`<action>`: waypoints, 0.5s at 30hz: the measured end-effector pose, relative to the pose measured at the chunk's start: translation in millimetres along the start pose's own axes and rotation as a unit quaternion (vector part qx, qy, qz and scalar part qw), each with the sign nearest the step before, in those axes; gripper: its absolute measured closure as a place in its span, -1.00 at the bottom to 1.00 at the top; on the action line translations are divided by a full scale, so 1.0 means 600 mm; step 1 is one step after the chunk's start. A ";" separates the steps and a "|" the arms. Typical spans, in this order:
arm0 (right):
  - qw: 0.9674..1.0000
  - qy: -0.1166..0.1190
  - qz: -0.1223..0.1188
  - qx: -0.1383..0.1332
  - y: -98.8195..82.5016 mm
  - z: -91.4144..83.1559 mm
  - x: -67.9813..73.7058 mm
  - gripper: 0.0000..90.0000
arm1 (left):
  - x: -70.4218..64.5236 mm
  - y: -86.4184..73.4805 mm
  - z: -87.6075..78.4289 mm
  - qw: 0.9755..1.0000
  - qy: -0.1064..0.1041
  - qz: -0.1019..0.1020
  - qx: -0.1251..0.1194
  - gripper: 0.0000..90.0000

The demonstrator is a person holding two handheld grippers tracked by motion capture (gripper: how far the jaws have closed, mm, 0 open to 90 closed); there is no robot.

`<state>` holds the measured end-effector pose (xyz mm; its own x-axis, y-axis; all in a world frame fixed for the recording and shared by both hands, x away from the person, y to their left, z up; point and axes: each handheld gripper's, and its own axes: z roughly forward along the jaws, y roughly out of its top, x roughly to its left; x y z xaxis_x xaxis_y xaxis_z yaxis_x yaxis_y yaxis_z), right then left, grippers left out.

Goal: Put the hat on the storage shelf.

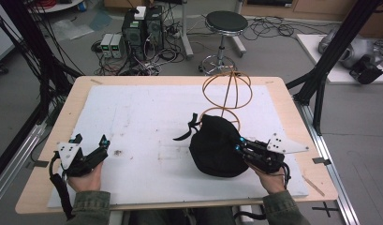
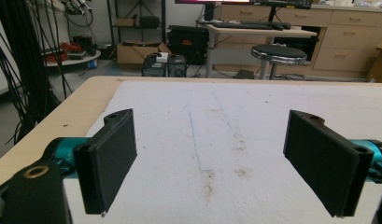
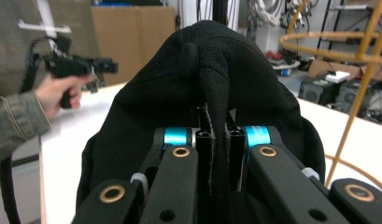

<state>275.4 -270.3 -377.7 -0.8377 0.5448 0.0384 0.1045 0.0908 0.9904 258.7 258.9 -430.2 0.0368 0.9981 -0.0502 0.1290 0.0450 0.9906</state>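
A black fabric cap [image 1: 213, 145] lies on the white foam mat [image 1: 147, 122], right of centre, with a strap end sticking out to its left. My right gripper [image 1: 238, 144] is shut on the cap's right edge; in the right gripper view its jaws pinch a fold of the black cap [image 3: 198, 84] between them [image 3: 215, 140]. An orange wire stand [image 1: 226, 93] rises just behind the cap. My left gripper [image 1: 92, 140] rests at the mat's front left, open, with bare mat between its pads [image 2: 212, 158].
The mat covers a light wooden table [image 1: 81, 89]. The orange wire stand [image 3: 352, 51] is close on the right in the right gripper view. Beyond the table stand a black stool [image 1: 225, 23], computer boxes [image 1: 142, 28] and loose cables on the floor.
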 end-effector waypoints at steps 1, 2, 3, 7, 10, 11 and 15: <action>1.000 0.000 0.000 0.000 0.000 0.000 0.000 0.94 | 0.000 0.000 0.001 1.000 -0.001 -0.001 0.001 -0.61; 1.000 0.005 0.000 -0.010 0.006 0.003 0.002 0.94 | 0.001 0.000 0.001 1.000 -0.001 -0.001 0.000 -0.61; 1.000 0.006 0.000 -0.013 0.007 0.004 0.003 0.93 | 0.000 0.000 0.001 1.000 -0.001 -0.001 0.000 -0.61; 0.999 0.004 -0.008 -0.031 0.018 0.008 0.011 0.93 | 0.002 0.001 0.001 1.000 -0.001 -0.002 -0.001 -0.61; 0.999 0.005 -0.014 -0.043 0.025 0.007 0.014 0.93 | 0.002 0.001 0.000 1.000 -0.003 -0.003 -0.002 -0.61; 0.998 0.006 -0.015 -0.058 0.033 0.005 0.016 0.93 | 0.002 0.001 0.000 1.000 -0.004 -0.004 -0.002 -0.61; 0.996 0.009 -0.019 -0.086 0.050 -0.001 0.019 0.93 | 0.004 0.002 -0.002 1.000 -0.005 -0.013 -0.004 -0.61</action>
<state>268.4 -262.0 -347.2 -0.8486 0.5291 0.0005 -0.0206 -0.0342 0.9992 258.0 261.5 -428.7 0.0443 0.9961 -0.0763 0.1214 0.0705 0.9901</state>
